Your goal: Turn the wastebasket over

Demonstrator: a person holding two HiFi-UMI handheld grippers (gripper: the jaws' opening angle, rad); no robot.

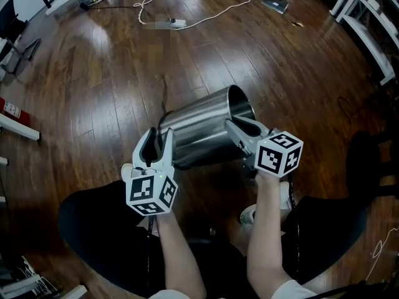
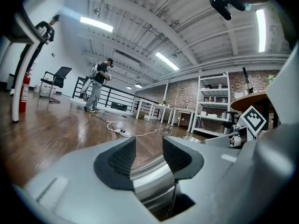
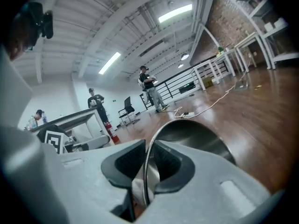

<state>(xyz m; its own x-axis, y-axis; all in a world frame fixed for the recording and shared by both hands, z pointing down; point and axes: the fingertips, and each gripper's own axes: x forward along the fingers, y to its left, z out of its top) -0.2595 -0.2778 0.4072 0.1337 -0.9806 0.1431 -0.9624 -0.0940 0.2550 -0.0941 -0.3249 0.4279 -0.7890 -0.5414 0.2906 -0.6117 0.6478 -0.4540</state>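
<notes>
Steel bin (image 1: 199, 126), 1: tilted on its side low over wood floor (image 1: 93, 86), mouth to far right | right gripper (image 1: 244, 129), 1: clamped on bin rim | left gripper (image 1: 156, 145), 1: jaws apart, bin base edge between, pads not pressing | marker cubes (image 1: 278, 154), 2, one per gripper | open floor beyond; white cable (image 1: 218, 10), 1, well apart

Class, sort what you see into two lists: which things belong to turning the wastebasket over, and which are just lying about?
Part of the job:
- wastebasket, tilted on the floor
- right gripper, clamped on its rim
- left gripper, open at its base

Just lying about:
- power strip
- white cable
- fire extinguisher
- office chair
</notes>
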